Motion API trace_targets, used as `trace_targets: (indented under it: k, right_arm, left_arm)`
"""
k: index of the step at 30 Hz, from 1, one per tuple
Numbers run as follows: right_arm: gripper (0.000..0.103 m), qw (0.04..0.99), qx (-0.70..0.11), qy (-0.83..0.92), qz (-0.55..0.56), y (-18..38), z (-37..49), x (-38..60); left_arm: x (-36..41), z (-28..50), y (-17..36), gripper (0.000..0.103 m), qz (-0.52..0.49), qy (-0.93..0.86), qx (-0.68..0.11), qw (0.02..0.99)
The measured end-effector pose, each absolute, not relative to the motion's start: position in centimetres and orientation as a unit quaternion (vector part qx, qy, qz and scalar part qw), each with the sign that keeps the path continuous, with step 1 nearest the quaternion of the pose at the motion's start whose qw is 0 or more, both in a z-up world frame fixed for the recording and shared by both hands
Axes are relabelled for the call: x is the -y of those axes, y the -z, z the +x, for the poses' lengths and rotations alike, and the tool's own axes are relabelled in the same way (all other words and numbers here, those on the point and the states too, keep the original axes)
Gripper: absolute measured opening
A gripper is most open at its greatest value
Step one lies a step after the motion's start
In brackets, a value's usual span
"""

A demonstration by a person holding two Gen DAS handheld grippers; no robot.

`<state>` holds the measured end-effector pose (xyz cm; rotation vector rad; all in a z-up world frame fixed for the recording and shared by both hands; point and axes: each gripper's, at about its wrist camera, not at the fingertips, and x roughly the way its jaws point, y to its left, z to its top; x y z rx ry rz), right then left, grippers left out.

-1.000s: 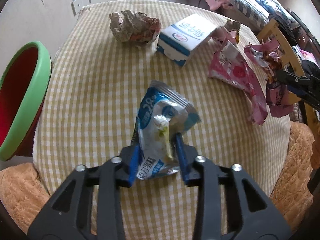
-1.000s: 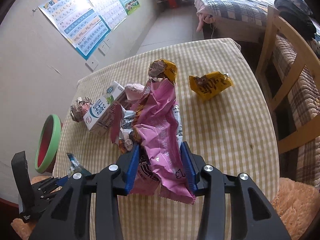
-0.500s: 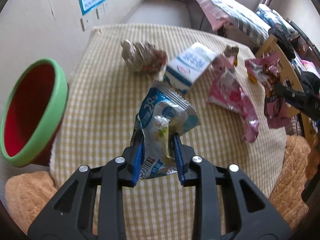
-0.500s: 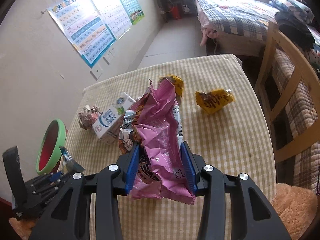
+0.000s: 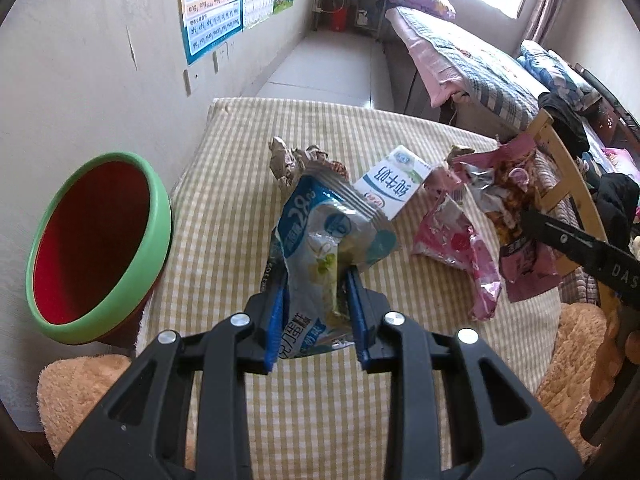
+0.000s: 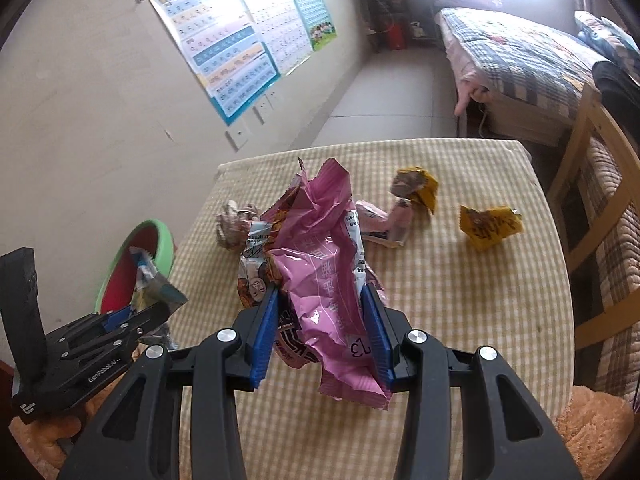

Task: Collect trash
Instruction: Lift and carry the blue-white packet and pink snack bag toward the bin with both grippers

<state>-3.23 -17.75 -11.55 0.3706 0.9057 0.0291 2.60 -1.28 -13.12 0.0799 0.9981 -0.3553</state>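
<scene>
The checked surface (image 6: 460,300) carried loose trash beside a green-rimmed red bin (image 5: 96,240) at its left edge. The pink wrapper (image 6: 320,272), large and crumpled, was held above the surface, clamped in the right gripper's (image 6: 322,334) jaws; its printing was too creased to read. The smaller blue-and-white wrapper (image 5: 324,248) was likewise held clear, pinched in the left gripper's (image 5: 314,318) jaws, hiding part of the crumpled paper ball (image 5: 292,160) behind. A milk carton (image 5: 390,188) and yellow wrapper (image 6: 490,226) lay on the surface. Both grippers pointed steeply downward.
</scene>
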Motion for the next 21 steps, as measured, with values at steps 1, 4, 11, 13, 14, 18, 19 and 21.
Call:
trace_targets:
  k: [1,4,11,13,14,18,19,21]
  right_arm:
    - [0.04,0.883,-0.435,-0.017,0.178,11.5,-3.1,17.5]
    - [0.04,0.881,-0.437,-0.02,0.179,11.4,-3.1,17.3]
    - [0.04,0.882,-0.438,-0.039,0.168,11.0,-2.7,15.5]
    - [0.04,0.883,-0.438,-0.044,0.164,10.9,-2.6,15.0]
    - [0.04,0.883,-0.438,-0.047,0.161,10.8,-2.5,14.7]
    - [0.04,0.884,-0.439,-0.052,0.154,10.6,-2.2,14.1]
    - [0.04,0.884,-0.439,-0.052,0.152,10.6,-2.2,14.1]
    - [0.04,0.884,-0.44,-0.05,0.15,10.6,-2.0,14.1]
  left_arm:
    - [1.3,2.6,13.0,0.028,0.039,0.17,-0.474,0.863]
    - [1.4,2.4,12.9,0.028,0.041,0.17,-0.472,0.864]
    - [0.9,2.5,13.2,0.028,0.038,0.162,-0.474,0.865]
    - [0.7,2.6,13.0,0.028,0.039,0.156,-0.47,0.868]
    - [0.4,2.7,12.9,0.028,0.039,0.151,-0.468,0.87]
    - [-1.2,3.2,13.0,0.028,0.036,0.127,-0.465,0.875]
    - [-1.5,3.3,13.1,0.028,0.032,0.122,-0.466,0.875]
    - [-2.3,3.6,13.3,0.028,0.02,0.112,-0.47,0.875]
